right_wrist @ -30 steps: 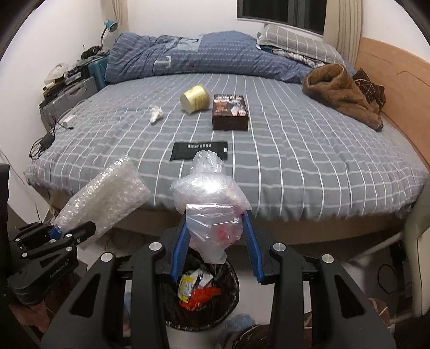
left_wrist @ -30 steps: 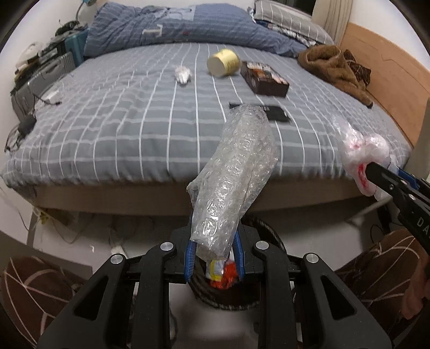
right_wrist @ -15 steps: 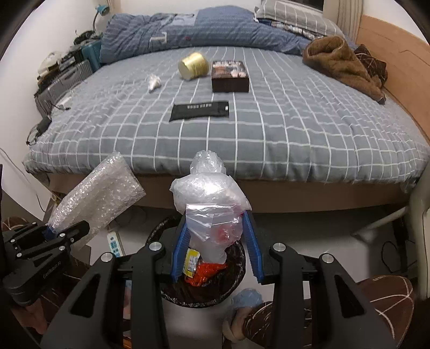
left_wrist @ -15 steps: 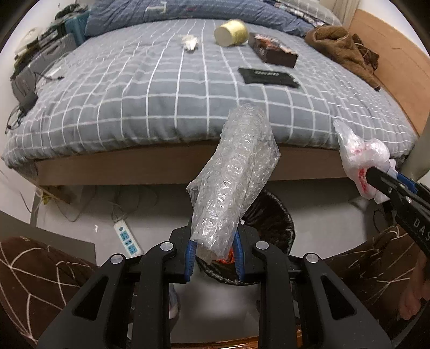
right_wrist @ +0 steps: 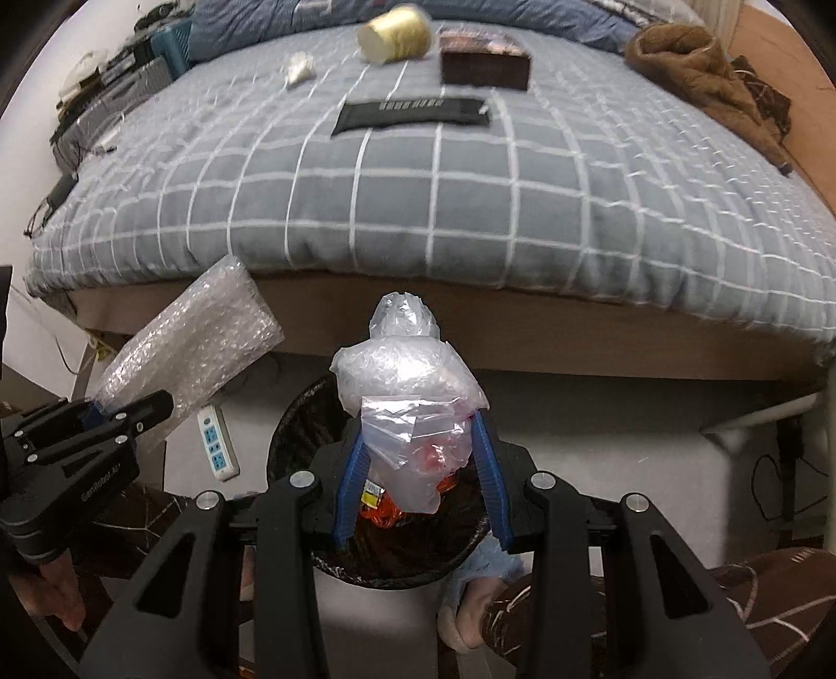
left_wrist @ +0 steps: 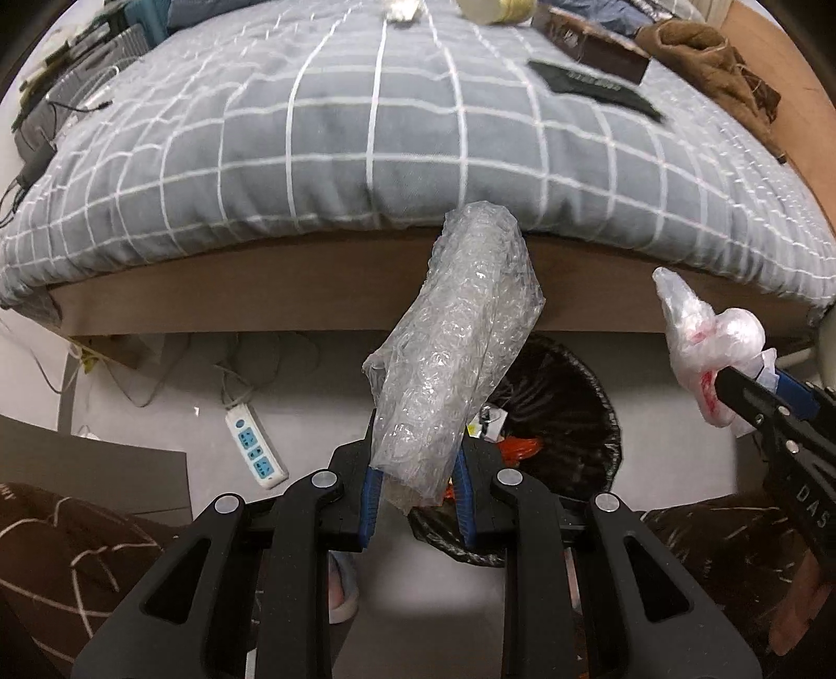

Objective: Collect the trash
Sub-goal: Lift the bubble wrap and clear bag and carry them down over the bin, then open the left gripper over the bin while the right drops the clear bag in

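Bubble wrap (left_wrist: 460,355) is pinched at its lower end by the left gripper (left_wrist: 415,491), plastic bag (right_wrist: 413,397) clamped by the right gripper (right_wrist: 420,491), both over the trash bin (right_wrist: 292,433); light, limp, slippery loads

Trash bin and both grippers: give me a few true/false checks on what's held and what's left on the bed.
1. The left gripper is shut on the bubble wrap. True.
2. The right gripper is empty. False: it holds a crumpled plastic bag.
3. The trash bin has a black liner and already holds trash. True.
4. The bin stands on the bed. False: it is on the floor beside it.
5. A yellow cup and a dark box lie on the bed. True.
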Demonstrator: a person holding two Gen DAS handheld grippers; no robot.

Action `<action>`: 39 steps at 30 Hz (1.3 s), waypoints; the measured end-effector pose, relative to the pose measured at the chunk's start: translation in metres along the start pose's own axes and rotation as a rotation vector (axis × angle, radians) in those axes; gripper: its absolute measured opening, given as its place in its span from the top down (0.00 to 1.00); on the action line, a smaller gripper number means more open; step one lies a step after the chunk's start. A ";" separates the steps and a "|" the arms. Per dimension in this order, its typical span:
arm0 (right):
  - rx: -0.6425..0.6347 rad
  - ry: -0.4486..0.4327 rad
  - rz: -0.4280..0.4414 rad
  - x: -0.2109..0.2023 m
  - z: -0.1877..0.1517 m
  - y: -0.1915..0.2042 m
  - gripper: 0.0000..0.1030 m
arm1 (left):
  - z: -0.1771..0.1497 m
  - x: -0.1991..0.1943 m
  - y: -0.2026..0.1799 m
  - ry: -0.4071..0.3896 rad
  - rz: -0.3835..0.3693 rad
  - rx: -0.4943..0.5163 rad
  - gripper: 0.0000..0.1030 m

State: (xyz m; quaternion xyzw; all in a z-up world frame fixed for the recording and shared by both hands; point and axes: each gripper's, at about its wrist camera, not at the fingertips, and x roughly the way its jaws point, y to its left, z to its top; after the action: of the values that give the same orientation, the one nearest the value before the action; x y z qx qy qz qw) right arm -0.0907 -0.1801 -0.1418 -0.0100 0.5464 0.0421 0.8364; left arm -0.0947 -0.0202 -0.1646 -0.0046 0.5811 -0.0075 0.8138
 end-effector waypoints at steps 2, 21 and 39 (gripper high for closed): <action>-0.004 0.018 0.006 0.012 0.000 0.003 0.64 | 0.001 0.012 0.002 0.017 0.006 0.000 0.78; -0.057 0.210 0.051 0.106 -0.009 0.029 0.63 | -0.008 0.076 0.031 0.119 0.024 -0.051 0.78; 0.008 0.080 -0.077 0.084 -0.008 -0.024 0.08 | 0.001 0.086 -0.024 0.122 -0.022 0.045 0.78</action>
State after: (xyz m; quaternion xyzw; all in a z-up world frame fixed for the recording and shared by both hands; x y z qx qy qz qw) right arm -0.0625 -0.1995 -0.2230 -0.0293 0.5787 0.0074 0.8150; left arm -0.0662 -0.0457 -0.2448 0.0079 0.6294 -0.0299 0.7765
